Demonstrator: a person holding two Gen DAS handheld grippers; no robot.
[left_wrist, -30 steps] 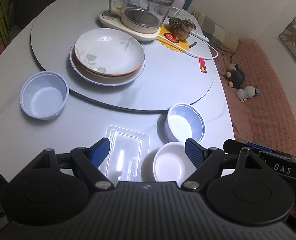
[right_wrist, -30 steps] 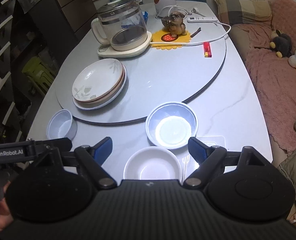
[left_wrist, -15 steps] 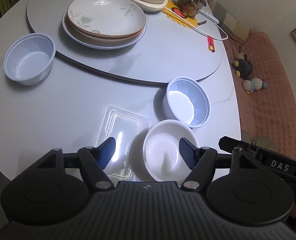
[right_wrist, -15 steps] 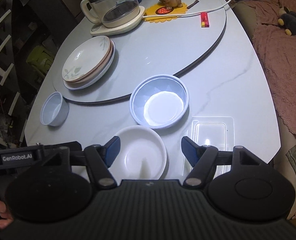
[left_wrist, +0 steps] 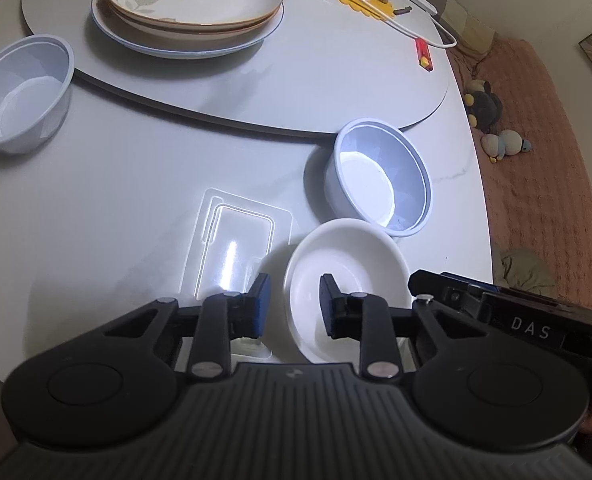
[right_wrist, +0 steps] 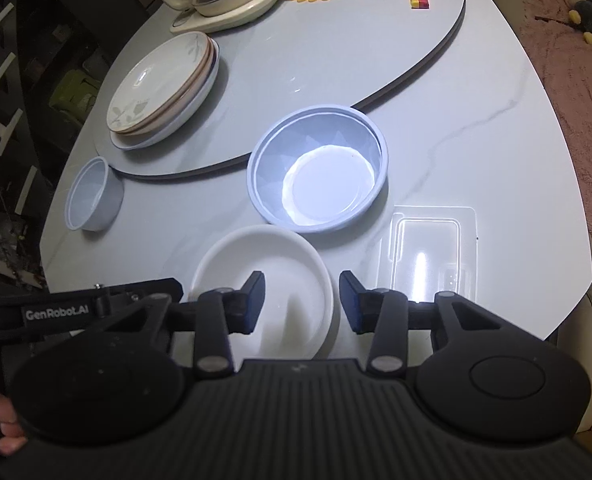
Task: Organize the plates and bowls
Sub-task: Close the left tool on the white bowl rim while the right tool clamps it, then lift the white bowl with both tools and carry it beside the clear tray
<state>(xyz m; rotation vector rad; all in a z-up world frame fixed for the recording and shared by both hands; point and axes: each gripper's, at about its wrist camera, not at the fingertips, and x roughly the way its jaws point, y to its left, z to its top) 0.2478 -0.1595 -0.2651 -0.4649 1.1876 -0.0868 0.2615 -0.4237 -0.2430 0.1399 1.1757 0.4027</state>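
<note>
We have both pairs of tongs down by the white bowl (left_wrist: pixel 348 280), which sits on the table (left_wrist: pixel 116 200) at the near edge, touching or almost touching the big blue bowl (left_wrist: pixel 380 178) behind it. Our left tongs (left_wrist: pixel 294 300) stand a little apart, with the bowl's left rim in the gap: one finger is outside the wall and one is inside the bowl. They are not squeezing it yet, as far as we can tell. Our right tongs (right_wrist: pixel 300 300) are also apart, and the bowl's right rim (right_wrist: pixel 328 292) lies between their fingers. Both pairs look about as near as each other. The bowl is round, so it has no long side to line up with. We think the next move is to pinch the rim and lift. The left view shows the clear plastic tray (left_wrist: pixel 236 248) just left of the bowl. The right view shows the small blue bowl (right_wrist: pixel 92 196) well apart on the left, and the stack of plates (right_wrist: pixel 164 88) on the round turning board.
</note>
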